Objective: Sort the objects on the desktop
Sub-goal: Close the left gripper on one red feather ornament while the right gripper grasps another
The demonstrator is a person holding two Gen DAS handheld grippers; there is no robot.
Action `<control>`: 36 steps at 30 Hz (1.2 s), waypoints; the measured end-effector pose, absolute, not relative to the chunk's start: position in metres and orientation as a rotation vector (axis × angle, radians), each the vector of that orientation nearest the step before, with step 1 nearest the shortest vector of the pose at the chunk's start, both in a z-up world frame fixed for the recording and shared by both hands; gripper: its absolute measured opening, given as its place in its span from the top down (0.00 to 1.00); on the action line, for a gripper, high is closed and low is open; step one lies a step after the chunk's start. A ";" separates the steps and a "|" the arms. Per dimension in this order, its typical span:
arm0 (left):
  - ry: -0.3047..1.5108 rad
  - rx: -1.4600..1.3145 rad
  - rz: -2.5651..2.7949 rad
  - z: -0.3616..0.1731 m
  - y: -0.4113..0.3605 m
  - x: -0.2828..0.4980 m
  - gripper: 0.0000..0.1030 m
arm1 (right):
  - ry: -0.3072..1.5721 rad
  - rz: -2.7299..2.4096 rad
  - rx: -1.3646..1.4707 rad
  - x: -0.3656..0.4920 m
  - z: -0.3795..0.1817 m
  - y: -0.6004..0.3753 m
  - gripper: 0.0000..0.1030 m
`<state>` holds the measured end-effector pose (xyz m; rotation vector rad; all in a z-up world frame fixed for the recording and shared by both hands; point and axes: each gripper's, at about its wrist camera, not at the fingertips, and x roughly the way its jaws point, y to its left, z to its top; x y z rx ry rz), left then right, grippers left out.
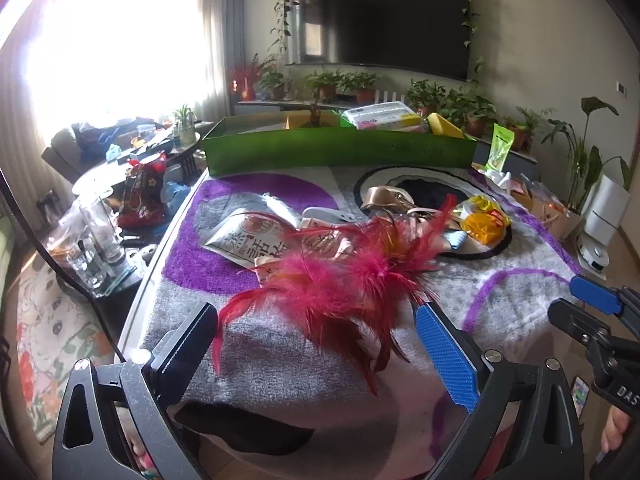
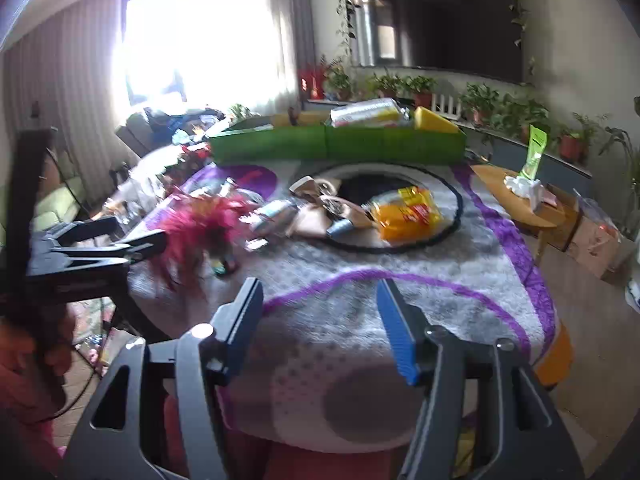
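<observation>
We are holding the left claw [image 1: 316, 344] wide, with the red feather bunch [image 1: 340, 280] lying loose between its jaws near the tabletop's front edge, likely lined up for a pick. Our right claw [image 2: 320, 320] is also gaping wide and empty over bare grey-and-purple rug [image 2: 400, 292], probably waiting its turn. The green box [image 1: 340, 152] is sitting along the far edge, ready for sorted things; potted plants [image 1: 360, 84] are lining the wall beneath a dark television [image 1: 380, 20].

Strong daylight is admitted through a curtained window [image 1: 108, 40] at upper left, where detail is blown out. Soft shadows are cast toward the viewer. Edges are bent by fisheye distortion; the right wrist view is blurred throughout.
</observation>
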<state>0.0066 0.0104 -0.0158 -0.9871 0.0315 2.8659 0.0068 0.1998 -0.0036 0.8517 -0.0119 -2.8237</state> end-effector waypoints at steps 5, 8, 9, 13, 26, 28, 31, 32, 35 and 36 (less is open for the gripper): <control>0.032 -1.007 2.871 -0.021 0.006 0.009 0.03 | 0.011 -2.842 0.862 0.002 -0.005 0.195 0.46; 0.037 -1.029 2.870 -0.027 0.004 0.009 0.03 | 0.009 -2.835 0.878 -0.002 -0.005 0.191 0.46; 0.038 -1.038 2.870 -0.029 0.004 0.009 0.03 | 0.006 -2.832 0.884 -0.004 -0.006 0.191 0.46; 0.013 -1.080 2.867 -0.037 -0.002 0.008 0.03 | 0.019 -2.825 0.904 -0.010 -0.012 0.187 0.46; -0.080 -1.218 2.802 -0.059 -0.014 -0.008 0.34 | -0.058 -2.651 0.953 -0.038 -0.031 0.167 0.76; -0.080 -1.219 2.797 -0.060 -0.013 -0.011 0.34 | -0.062 -2.625 0.947 -0.043 -0.032 0.162 0.76; -0.080 -1.224 2.793 -0.061 -0.013 -0.019 0.34 | -0.063 -2.601 0.948 -0.053 -0.034 0.153 0.76; -0.083 -1.225 2.792 -0.061 -0.013 -0.022 0.34 | -0.072 -2.592 0.950 -0.057 -0.035 0.151 0.76; -0.104 -1.205 2.787 -0.061 -0.017 -0.028 0.34 | -0.102 -2.542 0.932 -0.066 -0.035 0.144 0.76; -0.105 -1.199 2.785 -0.061 -0.017 -0.029 0.34 | -0.101 -2.528 0.926 -0.068 -0.035 0.141 0.76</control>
